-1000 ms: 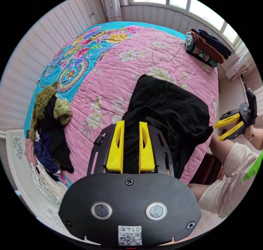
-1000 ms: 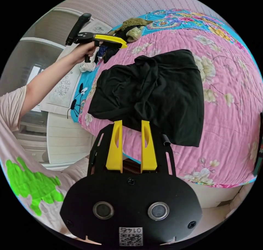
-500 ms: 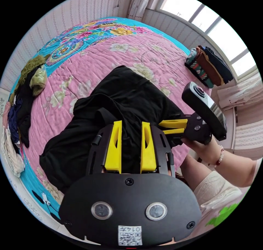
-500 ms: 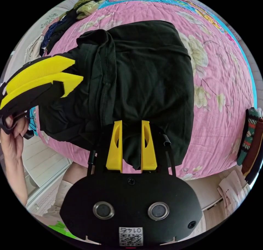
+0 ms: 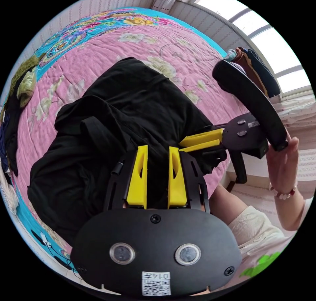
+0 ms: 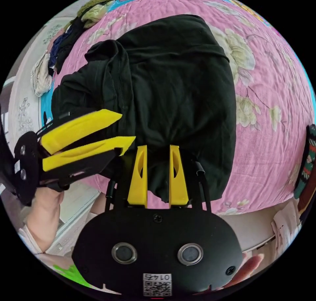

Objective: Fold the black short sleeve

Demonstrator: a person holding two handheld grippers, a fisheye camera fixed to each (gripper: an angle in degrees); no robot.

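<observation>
A: Where is the black short sleeve (image 5: pixel 125 116) lying?

B: On the bed (image 5: pixel 108 64), over the pink flowered quilt, bunched near the bed's near edge. In the right gripper view the black short sleeve (image 6: pixel 171 83) lies partly doubled over, with a thick rumpled fold on the side toward the bed's corner where the loose clothes are.

A: What about the left tongs (image 5: pixel 156 149)?

B: Their yellow jaws stand a little apart, and black cloth runs between them. Whether both jaws press on it I cannot tell. In the right gripper view the left tongs (image 6: pixel 125 129) come in from the side over the hem at the bed's edge, jaws slightly parted, with dark cloth in the narrow gap.

A: And the right tongs (image 6: pixel 158 149)?

B: Their jaws are parted too, with a bunch of the hem hanging between them at the bed's near edge. How firmly they grip is unclear. In the left gripper view the right tongs (image 5: pixel 182 144) lie nearly closed, tips on the shirt just beside the left ones, held by a hand (image 5: pixel 283 169) with a beaded bracelet.

A: Anything else on the bed?

B: A stack of folded clothes (image 5: pixel 253 70) at the far edge by the window, and a heap of loose clothes (image 6: pixel 69 27) toward the opposite corner.
</observation>
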